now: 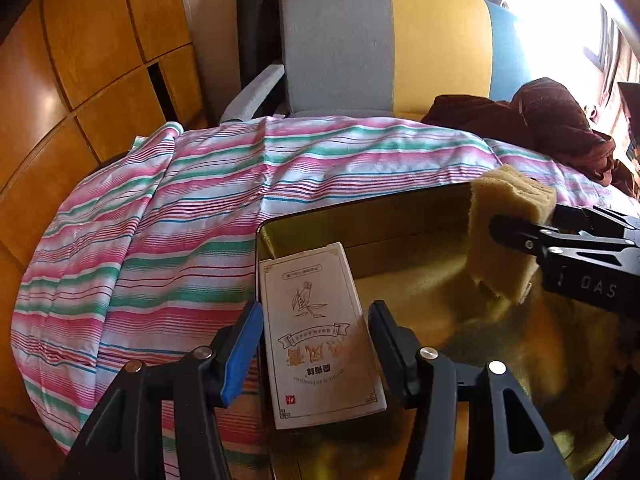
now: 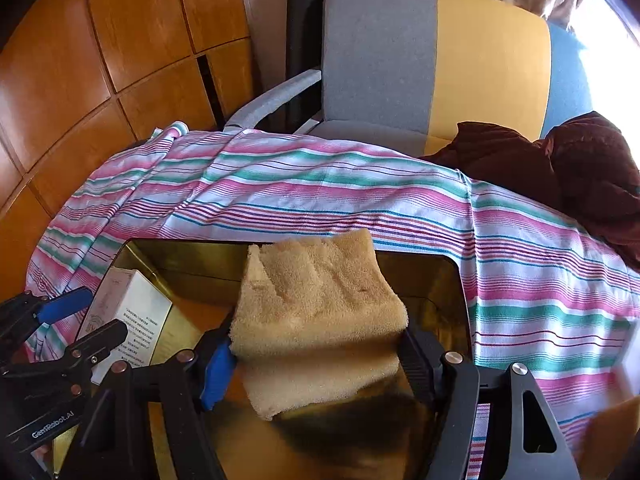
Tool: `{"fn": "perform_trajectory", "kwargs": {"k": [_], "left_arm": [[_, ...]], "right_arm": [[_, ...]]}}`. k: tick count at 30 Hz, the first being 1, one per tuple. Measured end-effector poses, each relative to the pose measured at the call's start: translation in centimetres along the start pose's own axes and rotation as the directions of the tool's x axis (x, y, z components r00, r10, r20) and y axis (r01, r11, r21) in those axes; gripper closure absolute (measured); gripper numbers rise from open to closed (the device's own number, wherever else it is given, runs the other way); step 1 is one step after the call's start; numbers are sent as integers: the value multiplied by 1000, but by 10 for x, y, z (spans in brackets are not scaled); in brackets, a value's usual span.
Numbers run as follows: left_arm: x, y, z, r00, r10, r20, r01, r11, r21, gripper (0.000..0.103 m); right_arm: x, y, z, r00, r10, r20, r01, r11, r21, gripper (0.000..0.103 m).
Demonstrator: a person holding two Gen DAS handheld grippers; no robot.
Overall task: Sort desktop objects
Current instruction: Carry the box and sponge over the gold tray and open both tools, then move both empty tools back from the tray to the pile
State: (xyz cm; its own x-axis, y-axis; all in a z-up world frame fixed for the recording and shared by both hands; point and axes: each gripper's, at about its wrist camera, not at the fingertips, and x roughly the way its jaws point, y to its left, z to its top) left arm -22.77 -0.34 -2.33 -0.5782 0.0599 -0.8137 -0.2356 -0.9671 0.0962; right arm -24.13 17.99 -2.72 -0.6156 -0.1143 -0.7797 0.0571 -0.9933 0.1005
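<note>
- Your right gripper (image 2: 316, 350) is clamped on the tan, porous foam sponge block (image 2: 316, 304), jaws pressed into its two sides; it hangs over the shiny gold metal tray (image 2: 460, 280), which sits on the pink, green and white striped cloth (image 2: 540, 280)
- The sponge looks light and very soft; it dents and folds under the pads, so hold it mid-body as now and expect it to spring back when you let go; little risk of it slipping or breaking
- Your left gripper (image 1: 316, 328) stands open around the cream rectangular cardboard box with printed brown lettering (image 1: 320, 340); the blue-padded finger (image 1: 240, 356) sits just beside the box's left edge and the other finger just beside the right; whether either touches, you cannot tell
- The box leans inside the tray against its left wall; it is probably light and stiff, with smooth faces, so squeeze across the narrow width, gently, to avoid crushing the card
- The tray floor is glossy and likely slippery; things set down may slide
- The two grippers work near one another over the tray; mind a knock between them
- A dark maroon bundle of fabric (image 1: 560, 128) lies on the cloth's far right, and a grey, yellow and blue upholstered chair (image 1: 400, 44) stands behind; both are well apart from your work
</note>
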Motion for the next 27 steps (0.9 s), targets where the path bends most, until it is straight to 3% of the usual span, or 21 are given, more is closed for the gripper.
{"fn": "perform_trajectory", "kwargs": {"k": [7, 11, 21, 27], "left_arm": [[9, -3, 9, 999, 42, -5, -42, 999, 14, 47], [2, 2, 8, 1000, 12, 26, -11, 1000, -26, 47], [-55, 25, -13, 985, -29, 173, 51, 991, -122, 46], [-82, 14, -41, 974, -52, 220, 87, 984, -155, 46]], "right_arm": [[-5, -8, 0, 998, 57, 6, -57, 998, 39, 26], [-19, -12, -1, 996, 78, 43, -80, 995, 60, 17], [-63, -10, -22, 987, 91, 130, -99, 993, 61, 17], [-100, -14, -51, 977, 85, 198, -100, 993, 67, 14]]}}
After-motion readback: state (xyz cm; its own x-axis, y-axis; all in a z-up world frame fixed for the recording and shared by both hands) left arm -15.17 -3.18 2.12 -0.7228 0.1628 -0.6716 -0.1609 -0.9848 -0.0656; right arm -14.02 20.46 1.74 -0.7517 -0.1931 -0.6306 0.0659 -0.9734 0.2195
